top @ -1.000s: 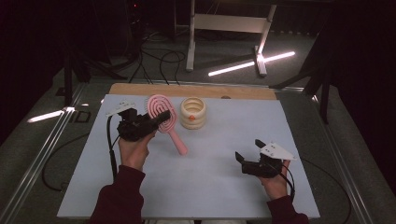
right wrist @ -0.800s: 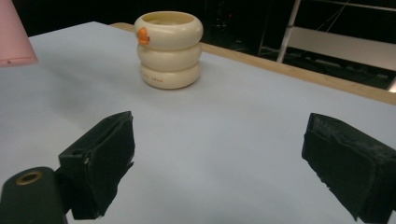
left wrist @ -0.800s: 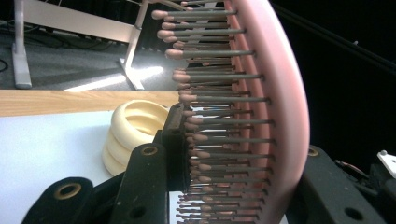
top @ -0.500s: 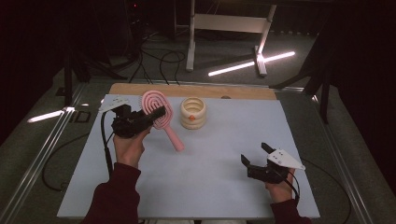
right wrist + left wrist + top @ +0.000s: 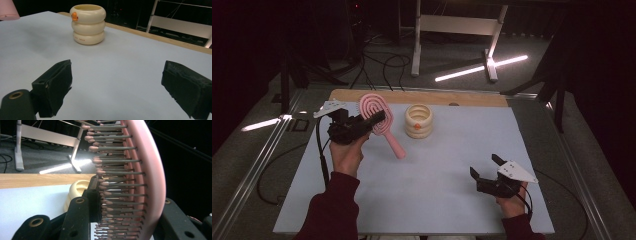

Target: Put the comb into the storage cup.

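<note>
The left tool (image 5: 371,118) is clamped on a pink hairbrush (image 5: 382,120). It grips the round head of the brush, with one jaw on the bristle side and one on the smooth back. The hairbrush is lifted off the desk (image 5: 437,200), and its handle slants down toward the middle of the desk. In the left gripper view, the bristles (image 5: 115,185) stick out sideways, with little pink tips.

A cream cup (image 5: 418,120) made of three fat rings stands near the back of the desk, just beside the hairbrush. It has a small orange mark near its top rim. The cup stands upright.

The right tool (image 5: 484,167) is near the front right of the desk, well apart from the cup. Its jaws are spread wide with nothing between them.
</note>
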The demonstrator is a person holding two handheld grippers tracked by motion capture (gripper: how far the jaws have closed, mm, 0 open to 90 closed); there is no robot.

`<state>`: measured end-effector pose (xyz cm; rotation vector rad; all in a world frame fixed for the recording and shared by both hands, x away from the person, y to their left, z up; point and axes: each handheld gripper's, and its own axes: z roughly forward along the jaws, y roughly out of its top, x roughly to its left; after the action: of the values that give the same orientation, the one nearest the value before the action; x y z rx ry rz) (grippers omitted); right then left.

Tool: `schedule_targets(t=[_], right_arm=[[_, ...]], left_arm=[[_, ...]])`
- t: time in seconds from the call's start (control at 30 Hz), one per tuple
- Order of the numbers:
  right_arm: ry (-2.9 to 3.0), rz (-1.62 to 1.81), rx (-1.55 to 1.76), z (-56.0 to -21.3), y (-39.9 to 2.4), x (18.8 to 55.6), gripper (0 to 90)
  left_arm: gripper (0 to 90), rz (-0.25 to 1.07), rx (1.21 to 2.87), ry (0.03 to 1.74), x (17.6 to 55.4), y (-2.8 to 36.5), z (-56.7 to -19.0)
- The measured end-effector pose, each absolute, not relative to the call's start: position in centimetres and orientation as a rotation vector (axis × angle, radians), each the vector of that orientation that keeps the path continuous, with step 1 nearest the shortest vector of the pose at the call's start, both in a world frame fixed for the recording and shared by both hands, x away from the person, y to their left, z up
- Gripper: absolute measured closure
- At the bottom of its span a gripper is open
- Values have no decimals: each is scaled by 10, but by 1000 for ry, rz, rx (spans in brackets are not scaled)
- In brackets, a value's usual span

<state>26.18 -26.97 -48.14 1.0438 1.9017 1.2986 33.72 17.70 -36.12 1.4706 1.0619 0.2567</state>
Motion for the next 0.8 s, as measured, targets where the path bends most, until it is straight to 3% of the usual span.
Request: schedule_targets(t=[0.8], right_arm=[[1906, 1295, 1045, -483, -271, 261, 106]], left_arm=[[643, 301, 1434, 1080, 349, 182, -362]])
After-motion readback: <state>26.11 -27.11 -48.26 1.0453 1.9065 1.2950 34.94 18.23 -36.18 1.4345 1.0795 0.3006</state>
